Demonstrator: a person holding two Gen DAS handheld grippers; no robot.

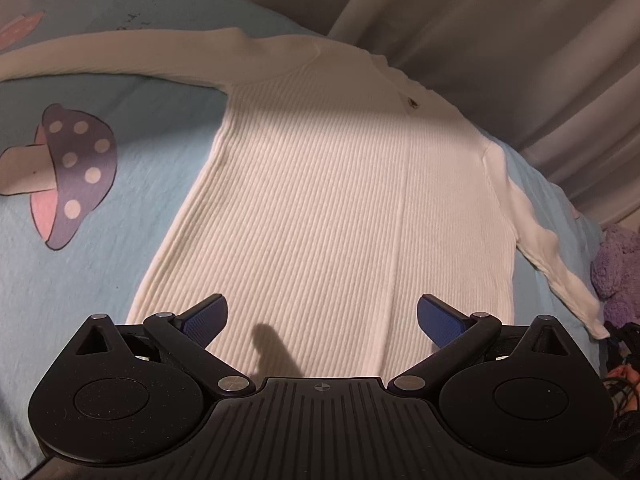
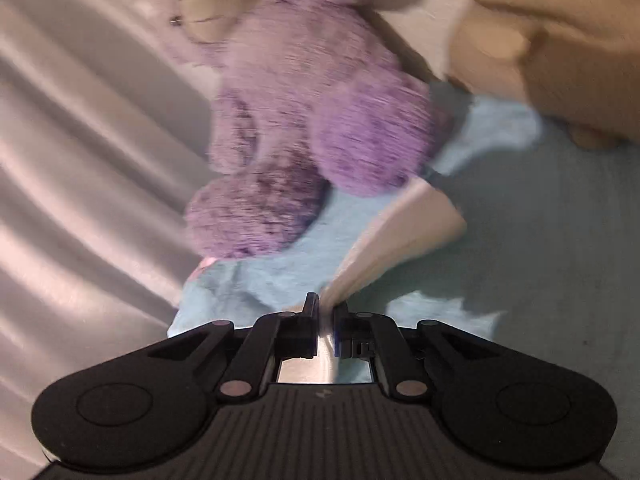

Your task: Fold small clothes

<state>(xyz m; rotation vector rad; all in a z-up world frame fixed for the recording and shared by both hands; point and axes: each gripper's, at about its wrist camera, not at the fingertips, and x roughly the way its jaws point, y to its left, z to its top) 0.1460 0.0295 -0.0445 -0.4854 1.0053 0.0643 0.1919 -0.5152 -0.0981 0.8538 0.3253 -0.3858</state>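
A white ribbed sweater (image 1: pixel 320 200) lies flat on the blue sheet (image 1: pixel 80 280). The left gripper (image 1: pixel 322 320) hangs released above its near hem. The right gripper (image 2: pixel 326 320) is clenched on the sleeve cuff (image 2: pixel 384 248) near a purple plush toy (image 2: pixel 304 120).

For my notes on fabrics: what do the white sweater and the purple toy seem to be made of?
Sweater: looks like soft ribbed knit, matte, with fine parallel ridges down the body. Toy: seems plush with long fuzzy pile; the blurred picture leaves the fibre open.
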